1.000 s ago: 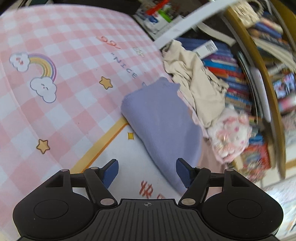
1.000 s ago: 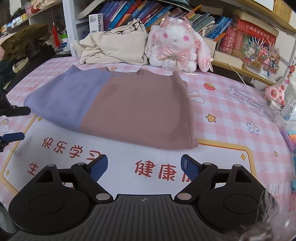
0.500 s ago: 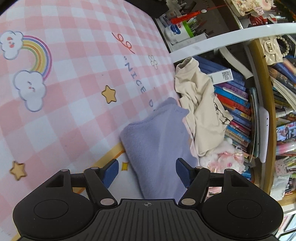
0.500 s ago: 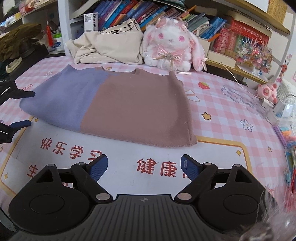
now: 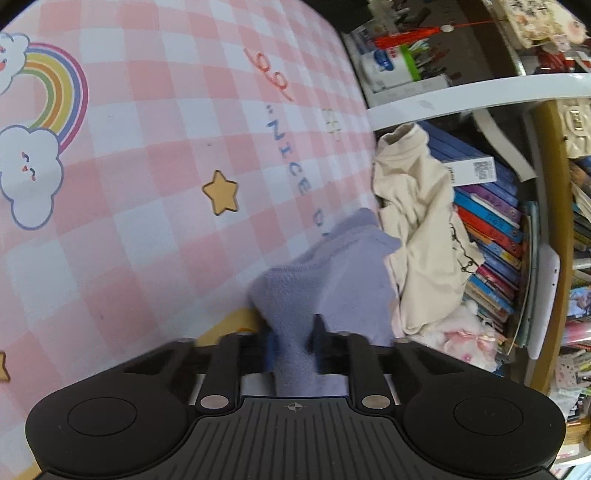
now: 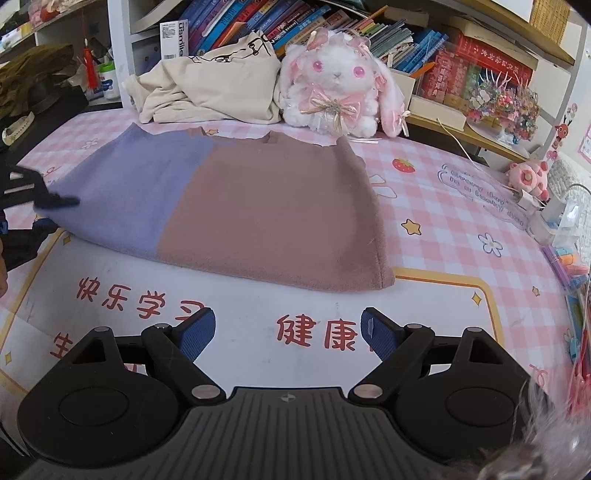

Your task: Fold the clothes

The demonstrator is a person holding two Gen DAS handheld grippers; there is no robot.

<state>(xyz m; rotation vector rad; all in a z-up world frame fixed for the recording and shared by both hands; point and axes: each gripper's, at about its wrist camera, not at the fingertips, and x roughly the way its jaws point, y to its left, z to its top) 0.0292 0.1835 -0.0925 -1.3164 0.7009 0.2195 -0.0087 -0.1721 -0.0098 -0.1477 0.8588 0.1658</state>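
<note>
We lose the left gripper's [image 5: 293, 345] pads behind bunched lilac cloth [image 5: 332, 280] at lower centre, rainbow print [image 5: 55, 92] cut at left edge, book spines [image 6: 280, 26] along the top unreadable.

The left gripper [image 5: 293, 345] has just closed its two fingers, and purple cloth is pinched tight between them. It points a bit down. In the right wrist view it shows at the far left edge. The right gripper [image 6: 288, 332] hangs with its blue fingers [image 6: 195, 332] wide apart, holding nothing.
</note>
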